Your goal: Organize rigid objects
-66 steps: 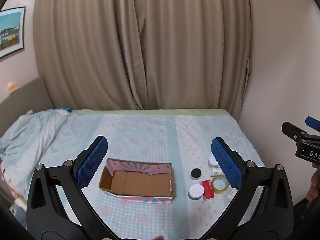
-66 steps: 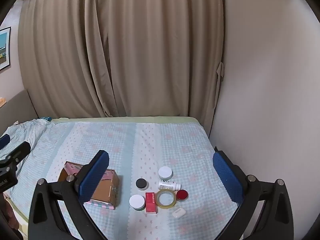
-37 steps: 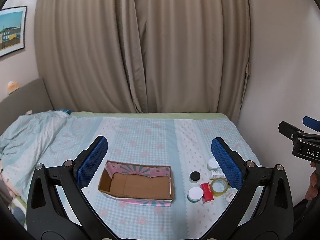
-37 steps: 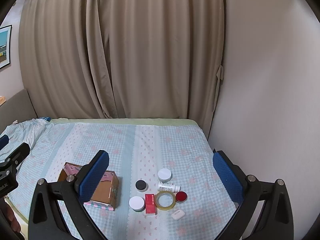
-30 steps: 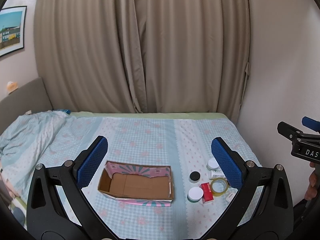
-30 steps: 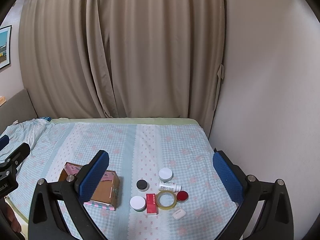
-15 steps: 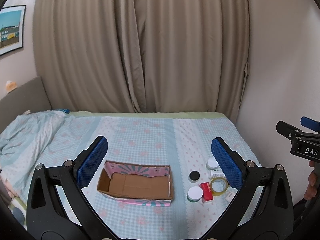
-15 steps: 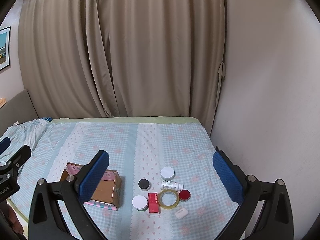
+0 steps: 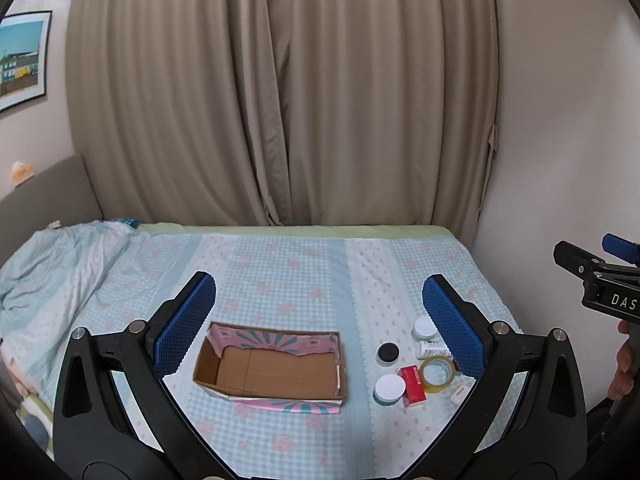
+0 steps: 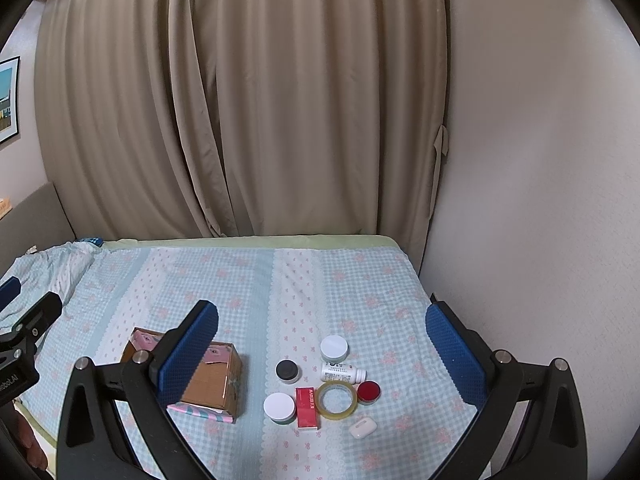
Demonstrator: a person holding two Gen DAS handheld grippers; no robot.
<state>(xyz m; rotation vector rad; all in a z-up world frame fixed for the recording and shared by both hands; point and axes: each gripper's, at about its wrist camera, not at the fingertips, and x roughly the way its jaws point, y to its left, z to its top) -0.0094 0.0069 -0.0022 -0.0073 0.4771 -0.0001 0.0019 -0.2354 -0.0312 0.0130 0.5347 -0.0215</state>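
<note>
Over the near edge of the bed point(image 9: 280, 272), the left wrist view shows the left tongs point(image 9: 320, 322) released, blue-padded fingers point(image 9: 182, 322) spread wide and holding nothing. Between them, on the blue checked bedsheet with pink flowers, lies an open cardboard box with pink patterned sides point(image 9: 272, 366), its brown bottom bare. Near the box, toward the bed's right edge, sits a cluster of small items: a black-lidded round jar point(image 9: 387, 353), a white-lidded round jar point(image 9: 389, 388), a small red rectangular box point(image 9: 413, 380) touching a clear roll of tape point(image 9: 438, 368), a white bottle lying on its side point(image 9: 430, 349), another white-lidded jar point(image 9: 425, 328) behind it, and a white earbud case point(image 9: 458, 394) partly hidden by the right finger. At the right margin the right tongs point(image 9: 592, 276) hang beside the bed. Beige curtains point(image 9: 280, 100) close off the far side. From the right wrist view, the right tongs point(image 10: 322, 344) are likewise released and bare, poised above the same cluster: black-lidded round jar point(image 10: 287, 371), white-lidded round jar point(image 10: 280, 407), small red rectangular box point(image 10: 307, 407), clear roll of tape point(image 10: 337, 399), white bottle point(image 10: 343, 373), second white-lidded jar point(image 10: 334, 348), a red-lidded round tin point(image 10: 369, 392) just beside the tape, and white earbud case point(image 10: 363, 428) nearest the bed's front edge. The cardboard box point(image 10: 208, 384) lies partly behind the left finger.
</note>
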